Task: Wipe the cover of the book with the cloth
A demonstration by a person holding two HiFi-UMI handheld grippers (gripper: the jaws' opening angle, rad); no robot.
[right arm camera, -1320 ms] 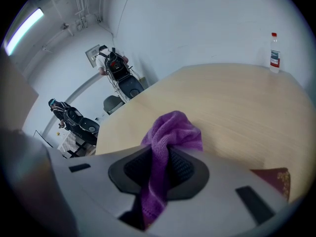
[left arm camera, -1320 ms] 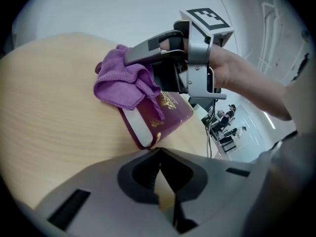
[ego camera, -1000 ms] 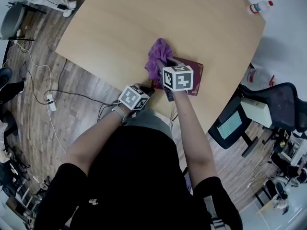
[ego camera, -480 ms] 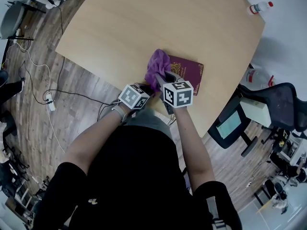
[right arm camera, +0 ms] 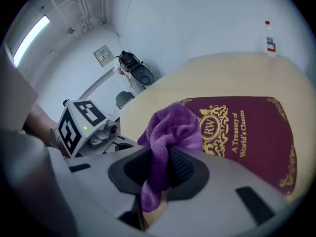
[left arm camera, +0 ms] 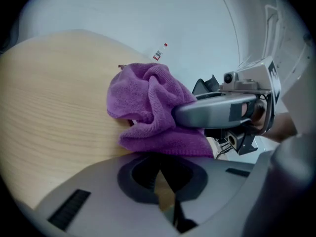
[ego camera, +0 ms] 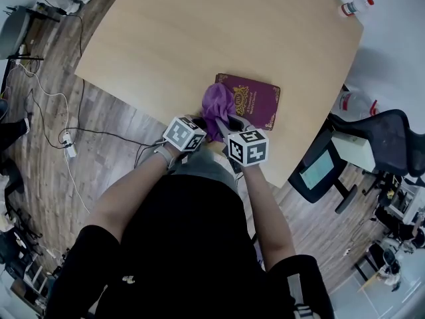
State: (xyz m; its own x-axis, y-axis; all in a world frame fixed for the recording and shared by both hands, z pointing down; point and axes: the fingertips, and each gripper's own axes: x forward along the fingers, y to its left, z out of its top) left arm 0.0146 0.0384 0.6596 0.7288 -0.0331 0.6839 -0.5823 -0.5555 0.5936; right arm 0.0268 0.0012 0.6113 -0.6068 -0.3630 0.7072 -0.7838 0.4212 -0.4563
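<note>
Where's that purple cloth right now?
In the head view the purple cloth is pinched in the right gripper, at the left end of the book, by the near edge of the table.

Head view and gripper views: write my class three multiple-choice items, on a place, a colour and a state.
1. The bottle stands: A on the book; B at the table's far right corner; C on a shelf.
2. The cloth is: A white; B purple; C green.
3. The right gripper is: A open; B shut on the book; C shut on the cloth.
Key: B, it stands at the corner, apart from the book; B, purple in every view; C, cloth pinched between its jaws.
</note>
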